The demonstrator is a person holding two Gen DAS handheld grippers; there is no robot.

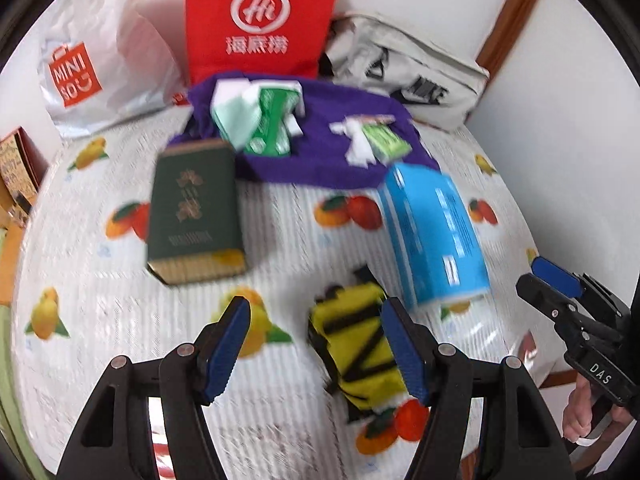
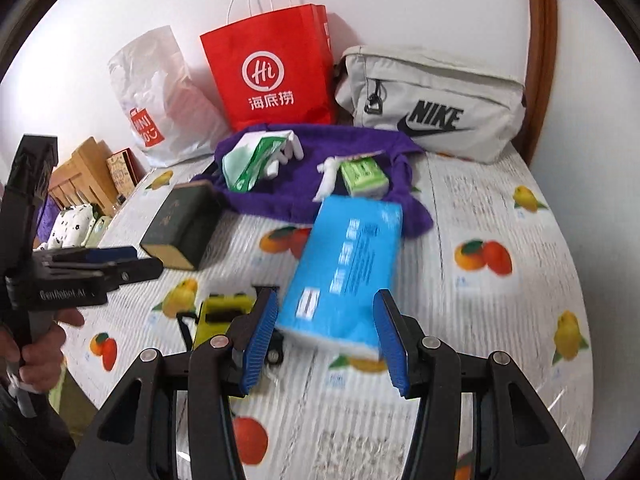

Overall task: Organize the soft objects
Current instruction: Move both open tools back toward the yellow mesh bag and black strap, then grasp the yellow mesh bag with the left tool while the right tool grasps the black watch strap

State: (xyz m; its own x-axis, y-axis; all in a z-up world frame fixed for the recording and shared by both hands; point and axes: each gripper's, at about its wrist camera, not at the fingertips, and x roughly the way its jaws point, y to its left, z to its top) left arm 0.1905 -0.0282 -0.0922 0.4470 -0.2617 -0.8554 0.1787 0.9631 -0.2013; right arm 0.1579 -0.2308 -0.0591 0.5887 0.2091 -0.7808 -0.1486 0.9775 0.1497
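Both jaws stand open, holding nothing. The left gripper (image 1: 316, 348) hovers beside a yellow folded pouch (image 1: 356, 344); the right gripper (image 2: 326, 332) straddles a blue tissue pack (image 2: 348, 268) (soft, light, likely squashy), best pinched across its near end.

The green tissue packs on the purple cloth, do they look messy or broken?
Yes. Both green tissue packs on the purple cloth look torn open, with white tissues spilling out. The cloth itself lies rumpled, not folded.

Three bags stood at the back – one red (image 2: 272, 68), one white plastic (image 2: 160, 96), one grey (image 2: 432, 100). Two green tissue packs (image 2: 256, 160) (image 2: 362, 176) lay on one purple cloth (image 2: 280, 196) – one blue pack (image 2: 348, 268) nearer.
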